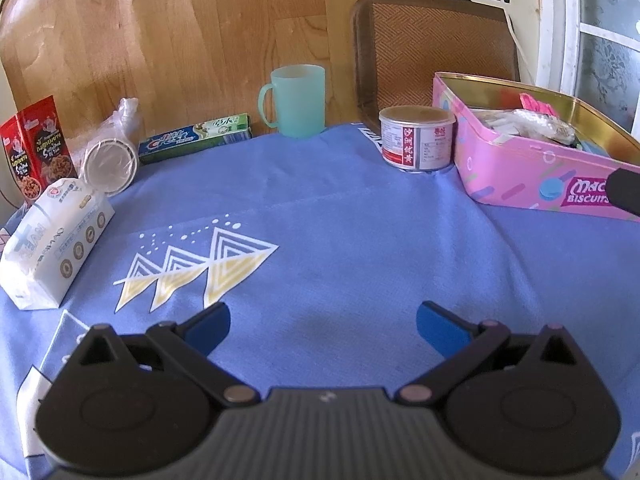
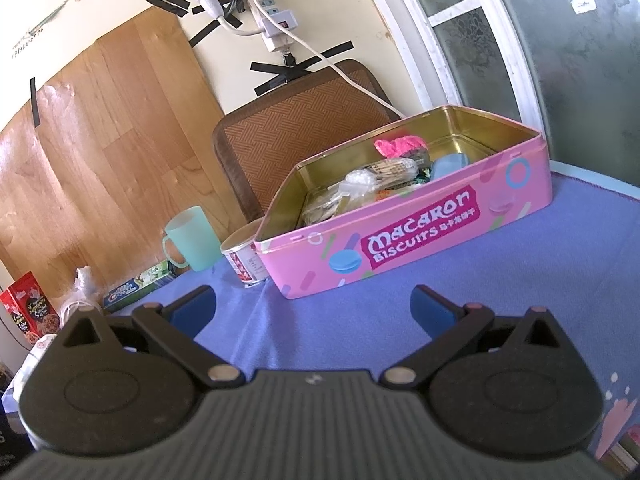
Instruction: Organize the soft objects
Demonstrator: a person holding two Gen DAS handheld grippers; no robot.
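A pink "Macaron Biscuits" tin point(image 2: 420, 240) stands open on the blue tablecloth; it also shows at the right of the left wrist view point(image 1: 520, 168). Inside lie several soft items, among them a pink fuzzy piece point(image 2: 400, 145), a clear bag of white bits point(image 2: 360, 182) and a light blue piece point(image 2: 448, 165). My right gripper point(image 2: 312, 306) is open and empty, just in front of the tin. My left gripper point(image 1: 323, 326) is open and empty over bare cloth. A white tissue pack point(image 1: 56, 240) lies at the left.
Along the back stand a green mug point(image 1: 298, 100), a toothpaste box point(image 1: 196, 138), a small round can point(image 1: 416, 138), a wrapped stack of cups point(image 1: 110, 156) and a red snack box point(image 1: 36, 148). A woven chair back point(image 1: 432, 48) is behind the table.
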